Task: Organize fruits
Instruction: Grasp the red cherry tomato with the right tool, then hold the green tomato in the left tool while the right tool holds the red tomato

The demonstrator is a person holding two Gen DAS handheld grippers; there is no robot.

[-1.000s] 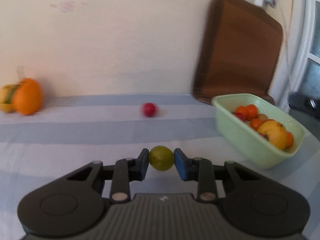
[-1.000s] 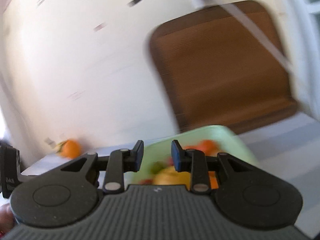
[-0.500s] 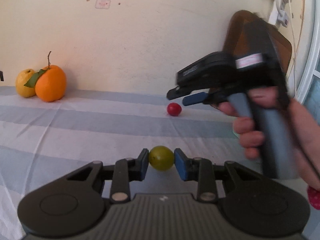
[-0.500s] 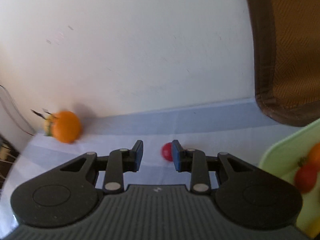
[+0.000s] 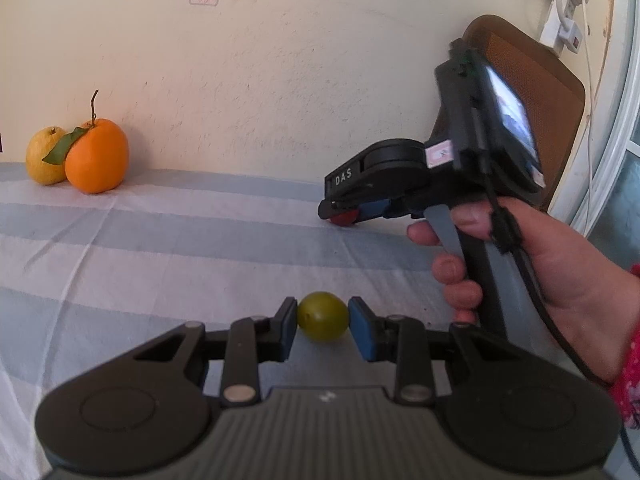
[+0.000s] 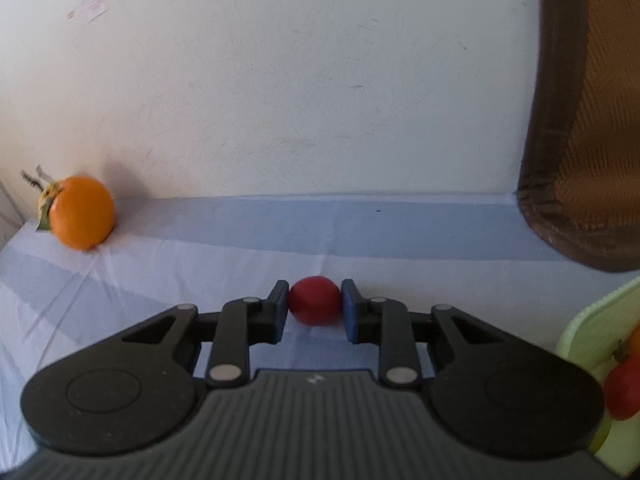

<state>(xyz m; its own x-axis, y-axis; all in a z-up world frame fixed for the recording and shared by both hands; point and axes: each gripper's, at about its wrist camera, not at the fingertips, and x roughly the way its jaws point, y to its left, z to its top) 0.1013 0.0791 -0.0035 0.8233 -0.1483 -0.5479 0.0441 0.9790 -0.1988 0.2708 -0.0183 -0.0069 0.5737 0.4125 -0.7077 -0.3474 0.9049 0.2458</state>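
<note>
My left gripper (image 5: pixel 322 320) is shut on a small green fruit (image 5: pixel 322 314), held just above the striped cloth. In the right wrist view a small red fruit (image 6: pixel 315 300) lies on the cloth between the pads of my right gripper (image 6: pixel 315 306). Its jaws are closing, and both pads touch the fruit's sides. The left wrist view shows that right gripper (image 5: pixel 348 216) ahead and to the right, low over the red fruit (image 5: pixel 343 221), held by a person's hand (image 5: pixel 560 264). An orange (image 5: pixel 97 156) and a yellow fruit (image 5: pixel 44 156) sit by the wall at far left.
The corner of a pale green tub (image 6: pixel 592 320) with red and orange fruits (image 6: pixel 622 388) shows at the right edge. A brown cushioned board (image 6: pixel 592 160) leans on the wall behind it. The orange (image 6: pixel 82 212) rests at far left on the blue-striped cloth (image 6: pixel 160 272).
My right gripper swung left from over the green tub, came down to the red fruit and closed its pads around it. My left gripper kept its hold on the green fruit.
</note>
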